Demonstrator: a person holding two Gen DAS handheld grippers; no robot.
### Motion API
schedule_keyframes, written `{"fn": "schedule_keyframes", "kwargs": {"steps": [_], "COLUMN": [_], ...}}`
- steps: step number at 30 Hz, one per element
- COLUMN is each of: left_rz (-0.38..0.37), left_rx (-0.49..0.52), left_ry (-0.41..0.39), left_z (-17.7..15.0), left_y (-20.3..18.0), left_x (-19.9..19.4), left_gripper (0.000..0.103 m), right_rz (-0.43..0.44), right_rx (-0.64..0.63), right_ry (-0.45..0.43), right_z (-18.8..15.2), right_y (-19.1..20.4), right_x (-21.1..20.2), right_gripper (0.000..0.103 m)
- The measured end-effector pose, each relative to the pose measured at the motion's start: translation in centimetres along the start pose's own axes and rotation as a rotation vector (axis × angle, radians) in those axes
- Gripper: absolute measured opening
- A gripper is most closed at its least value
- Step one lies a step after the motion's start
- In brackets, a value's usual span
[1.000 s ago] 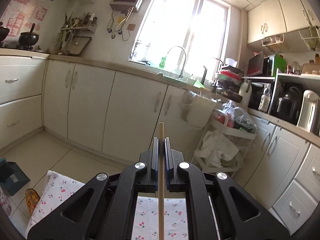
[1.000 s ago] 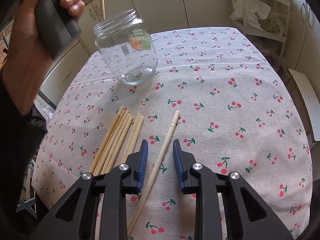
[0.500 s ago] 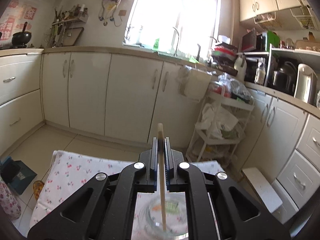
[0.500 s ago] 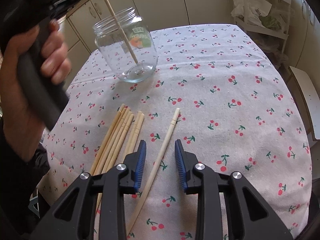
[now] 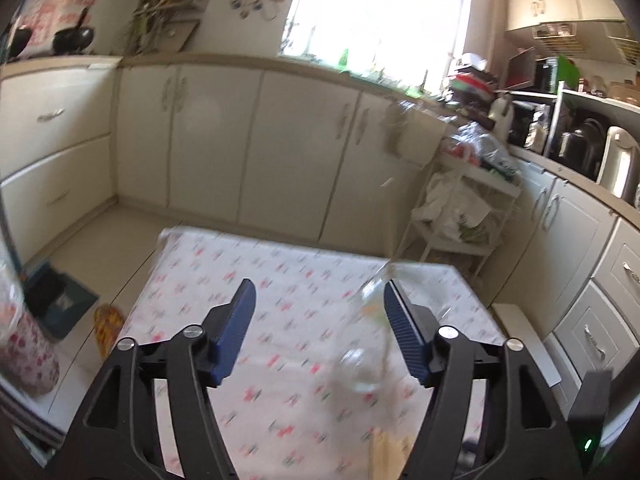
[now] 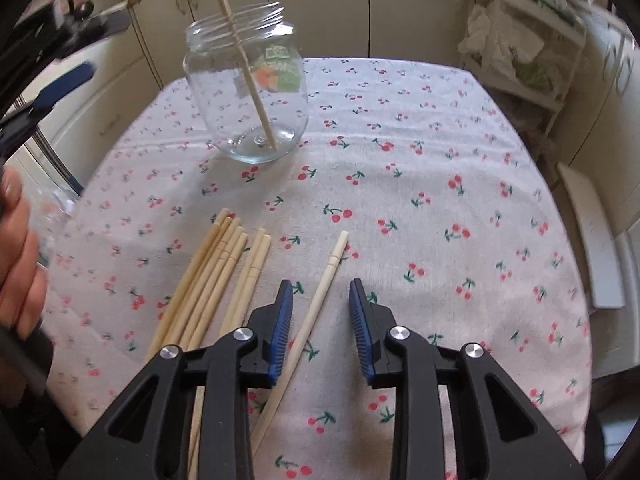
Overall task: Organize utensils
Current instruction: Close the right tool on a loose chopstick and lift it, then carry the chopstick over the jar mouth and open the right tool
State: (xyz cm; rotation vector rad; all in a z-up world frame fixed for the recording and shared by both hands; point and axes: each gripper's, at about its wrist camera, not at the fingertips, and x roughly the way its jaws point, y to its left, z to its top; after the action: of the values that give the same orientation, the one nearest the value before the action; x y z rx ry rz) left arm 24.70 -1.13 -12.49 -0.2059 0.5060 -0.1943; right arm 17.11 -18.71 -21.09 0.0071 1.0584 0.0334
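The right gripper [image 6: 320,328] hangs low over the cherry-print tablecloth [image 6: 460,184] with its jaws apart, straddling a single pale chopstick [image 6: 316,308] that lies loose between the blue pads without touching either. Just to its left lies a bundle of tan chopsticks [image 6: 216,276], side by side and partly fanned. At the far side of the table stands a glass jar [image 6: 248,96], upright, with one chopstick in the jar [image 6: 248,68] leaning against its rim, tip on the bottom. The left gripper [image 5: 320,328] is spread wide and carries nothing; its view is smeared by motion, so the jar shows there only as a faint glassy blur [image 5: 368,344], seemingly just inside the right-hand finger. The pale stick should be light, stiff and smooth, likely to roll or pivot if pinched near an end, so the sensible hold is across its thicker upper half, pads square to the shaft. The jar is hard, brittle and easily tipped, so sticks are best lowered in rather than dropped.
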Motion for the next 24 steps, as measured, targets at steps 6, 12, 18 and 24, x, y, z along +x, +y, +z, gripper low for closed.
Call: {"fn": "schedule_keyframes", "kwargs": {"steps": [6,12,18,24], "left_rz": [0.06,0.066,0.076,0.083], "left_rx": [-0.098,-0.179,-0.21,-0.215], "left_ry": [0.085,0.116,0.104,0.097], "left_z": [-3.5,-5.5,-5.1,-5.0], "left_y": [3.7,5.7,5.6,5.5], "left_x": [0.1,0.4,0.8,0.9], "left_gripper": [0.078,0.082,0.085,0.085], "right_rz": [-0.043,0.109,0.229,0.286], "right_rx": [-0.093,0.087,0.198,0.242], "right_ry": [-0.027,-0.061,-0.25,-0.467], "right_z": [-0.6,0.2,3.7,8.7], "right_y": [1.7,-1.0,-2.5,-2.2], "right_x": [-0.3,-1.5,-5.6,-8.5], "right_gripper": [0.006,0.006,0.006,0.006]}}
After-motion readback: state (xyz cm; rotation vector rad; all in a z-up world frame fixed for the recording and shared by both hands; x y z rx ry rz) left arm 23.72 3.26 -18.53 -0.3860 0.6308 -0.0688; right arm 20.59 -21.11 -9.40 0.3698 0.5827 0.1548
